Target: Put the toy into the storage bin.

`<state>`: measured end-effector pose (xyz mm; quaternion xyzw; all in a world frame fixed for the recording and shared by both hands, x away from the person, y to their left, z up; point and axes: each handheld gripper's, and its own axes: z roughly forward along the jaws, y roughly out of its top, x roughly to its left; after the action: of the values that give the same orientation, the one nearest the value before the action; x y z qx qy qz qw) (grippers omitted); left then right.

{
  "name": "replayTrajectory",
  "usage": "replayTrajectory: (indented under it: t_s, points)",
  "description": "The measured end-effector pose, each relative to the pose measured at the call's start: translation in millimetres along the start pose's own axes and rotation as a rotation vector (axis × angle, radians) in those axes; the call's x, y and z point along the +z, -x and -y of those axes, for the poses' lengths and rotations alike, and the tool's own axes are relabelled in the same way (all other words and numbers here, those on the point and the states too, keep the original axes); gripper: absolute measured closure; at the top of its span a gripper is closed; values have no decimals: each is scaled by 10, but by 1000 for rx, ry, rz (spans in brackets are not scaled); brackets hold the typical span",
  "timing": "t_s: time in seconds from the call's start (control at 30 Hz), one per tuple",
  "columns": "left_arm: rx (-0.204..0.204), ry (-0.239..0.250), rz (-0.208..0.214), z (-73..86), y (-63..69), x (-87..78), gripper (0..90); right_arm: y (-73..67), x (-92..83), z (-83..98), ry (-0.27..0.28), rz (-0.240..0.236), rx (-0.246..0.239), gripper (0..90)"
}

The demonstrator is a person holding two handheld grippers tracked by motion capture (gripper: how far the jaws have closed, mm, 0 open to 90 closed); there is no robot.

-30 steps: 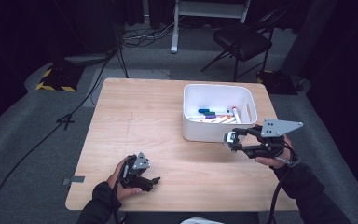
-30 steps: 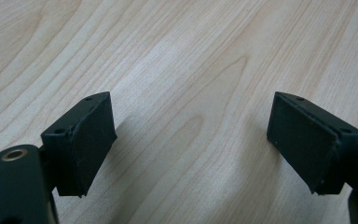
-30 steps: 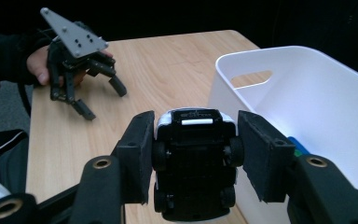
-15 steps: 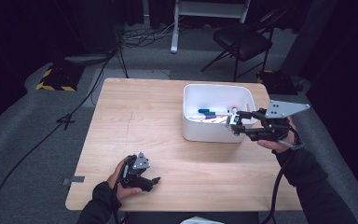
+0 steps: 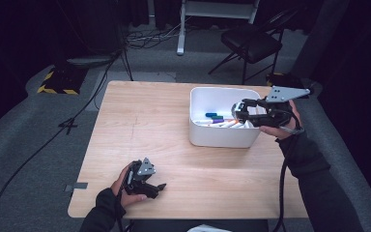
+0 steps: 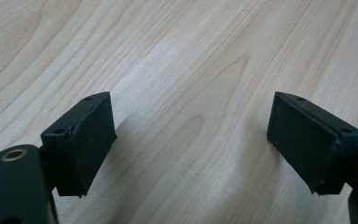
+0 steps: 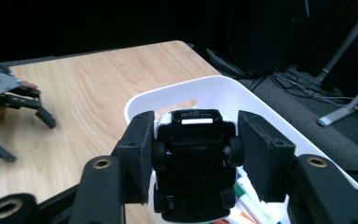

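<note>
High view: the right gripper (image 5: 239, 112) holds a toy car (image 5: 235, 110) over a white rounded plastic bin (image 5: 222, 137) of markers (image 5: 217, 121) on a pale wood-grain table (image 5: 174, 145). Left gripper view: the left gripper (image 6: 191, 140), jaws apart, empty. Right gripper view: black matte pads clamp the car's wheels, its black underside showing.

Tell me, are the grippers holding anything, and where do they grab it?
The right gripper clamps a toy car by its sides at the wheels, underside showing, above the white bin. The left gripper holds nothing.
</note>
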<state>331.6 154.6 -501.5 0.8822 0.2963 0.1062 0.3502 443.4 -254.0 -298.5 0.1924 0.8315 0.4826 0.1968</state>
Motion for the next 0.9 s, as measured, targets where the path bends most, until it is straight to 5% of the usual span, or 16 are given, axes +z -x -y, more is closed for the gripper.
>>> replayTrajectory:
  t_s: [0.13,0.47,0.9]
  points:
    - [0,0,0,0,0,0,154,133,118,-3,0,-17,32,485]
    - [0,0,0,0,0,0,154,341,471,50,-70,-40,17,485]
    - [0,0,0,0,0,0,154,354,775,88,-233,-52,-37,485]
